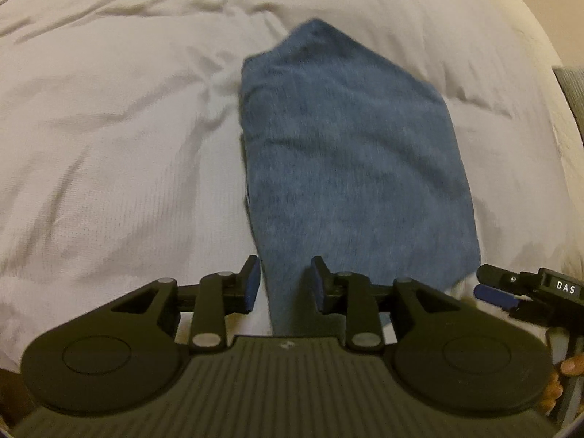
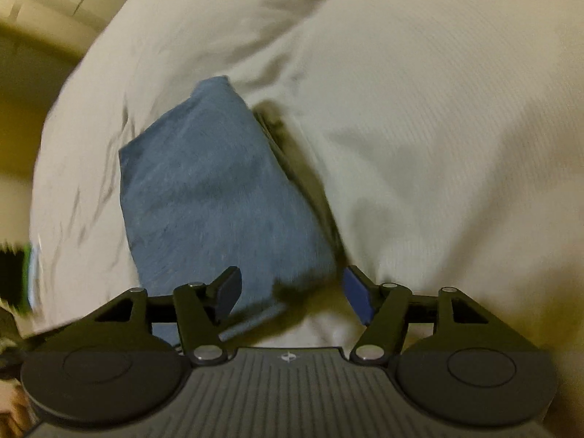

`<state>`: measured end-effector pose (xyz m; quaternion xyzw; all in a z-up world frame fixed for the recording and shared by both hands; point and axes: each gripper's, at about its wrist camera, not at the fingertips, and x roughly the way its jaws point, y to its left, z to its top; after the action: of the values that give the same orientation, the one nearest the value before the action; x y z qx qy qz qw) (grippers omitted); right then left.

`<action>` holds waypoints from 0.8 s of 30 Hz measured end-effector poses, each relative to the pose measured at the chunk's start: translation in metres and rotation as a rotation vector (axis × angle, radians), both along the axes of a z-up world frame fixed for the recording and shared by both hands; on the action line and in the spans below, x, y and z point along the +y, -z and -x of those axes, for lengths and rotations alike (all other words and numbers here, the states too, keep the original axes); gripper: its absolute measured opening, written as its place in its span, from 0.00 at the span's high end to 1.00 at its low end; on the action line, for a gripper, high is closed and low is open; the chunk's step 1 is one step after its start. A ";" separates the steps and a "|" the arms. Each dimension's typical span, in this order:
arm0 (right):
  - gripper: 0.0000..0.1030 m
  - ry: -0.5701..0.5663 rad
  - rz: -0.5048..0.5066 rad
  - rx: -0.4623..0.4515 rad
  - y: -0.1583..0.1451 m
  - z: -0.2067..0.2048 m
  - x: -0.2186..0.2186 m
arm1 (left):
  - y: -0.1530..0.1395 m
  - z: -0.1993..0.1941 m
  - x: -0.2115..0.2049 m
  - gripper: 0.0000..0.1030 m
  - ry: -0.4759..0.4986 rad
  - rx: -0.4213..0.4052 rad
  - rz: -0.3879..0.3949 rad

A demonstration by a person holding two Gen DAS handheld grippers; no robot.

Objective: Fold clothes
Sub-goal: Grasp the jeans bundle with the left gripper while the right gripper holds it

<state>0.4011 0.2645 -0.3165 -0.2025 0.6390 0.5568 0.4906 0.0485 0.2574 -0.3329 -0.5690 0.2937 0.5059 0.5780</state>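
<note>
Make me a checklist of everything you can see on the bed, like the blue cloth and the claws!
Surface: white bedding, wrinkled, covers most of both views.
Job's things: blue cloth, folded into a long strip, lying flat on the bedding.
Clutter: nothing seen on the bedding.
Claws: left claw open, the cloth's near end between its fingers, pads not pressing. Right claw open wide at the cloth's near corner, holding nothing.
Cables: nothing seen.
Surroundings: grey cushion at the far right edge; a person's fingers on the right claw's handle; pale wall past the bed, blurred.
</note>
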 end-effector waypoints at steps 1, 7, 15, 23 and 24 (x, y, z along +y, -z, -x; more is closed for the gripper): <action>0.37 0.055 0.002 0.028 0.003 0.000 -0.013 | 0.001 0.002 -0.001 0.76 0.011 -0.008 0.008; 0.37 0.356 -0.029 0.305 0.030 0.006 -0.058 | 0.013 0.026 0.010 0.73 -0.031 -0.119 0.018; 0.37 0.496 -0.098 0.428 0.080 0.015 -0.062 | 0.057 0.046 0.041 0.72 -0.138 -0.257 -0.016; 0.34 0.503 -0.168 0.481 0.108 0.025 -0.031 | 0.077 0.078 0.029 0.70 -0.216 -0.439 -0.061; 0.33 0.496 -0.167 0.480 0.108 0.026 -0.027 | 0.076 0.083 0.026 0.70 -0.237 -0.444 -0.069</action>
<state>0.3746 0.2378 -0.4249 0.1364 0.7179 0.5027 0.4619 -0.0349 0.2834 -0.4089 -0.6765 0.0734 0.4424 0.5842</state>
